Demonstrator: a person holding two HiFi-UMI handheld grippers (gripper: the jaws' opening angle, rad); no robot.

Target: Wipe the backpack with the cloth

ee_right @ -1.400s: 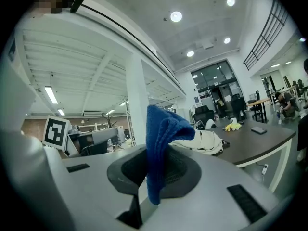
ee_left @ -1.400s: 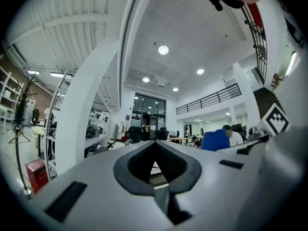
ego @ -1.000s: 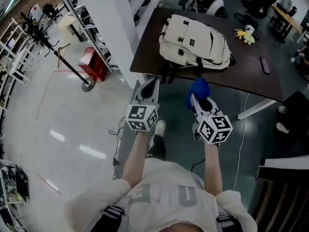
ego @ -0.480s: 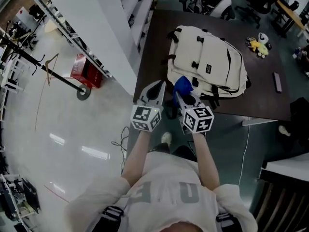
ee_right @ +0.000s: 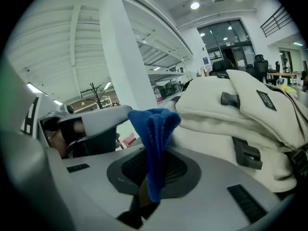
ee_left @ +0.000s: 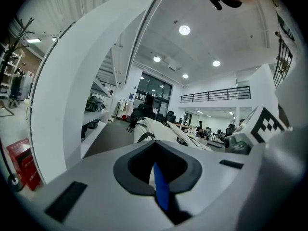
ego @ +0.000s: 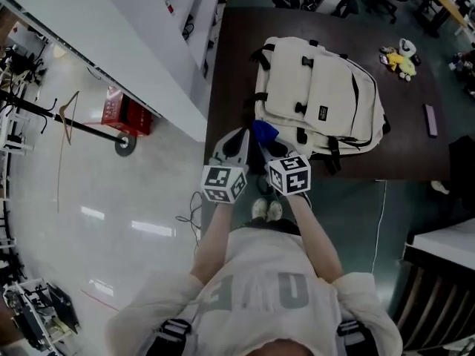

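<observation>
A cream backpack [ego: 319, 95] lies flat on the dark brown table [ego: 230, 58]. It also fills the right of the right gripper view [ee_right: 240, 109], and the left gripper view shows it further off [ee_left: 159, 131]. My right gripper [ego: 261, 141] is shut on a blue cloth [ego: 263, 130], which bunches up from between the jaws [ee_right: 153, 129]. The cloth sits at the backpack's near left corner; contact cannot be told. My left gripper [ego: 237, 138] is just left of it over the table's near edge, jaws shut with a thin blue strip [ee_left: 161, 189] showing in the seam.
A long white shelf unit [ego: 148, 43] runs along the table's left side. A red crate [ego: 122, 110] and a stand's round base [ego: 126, 143] sit on the floor to the left. A yellow plush toy [ego: 403, 58] and a dark flat object [ego: 430, 119] lie on the table's right.
The person has stepped up to the table. Both grippers have moved forward, and the right one has swung left with the cloth to the backpack's near left corner, close beside the left gripper.
</observation>
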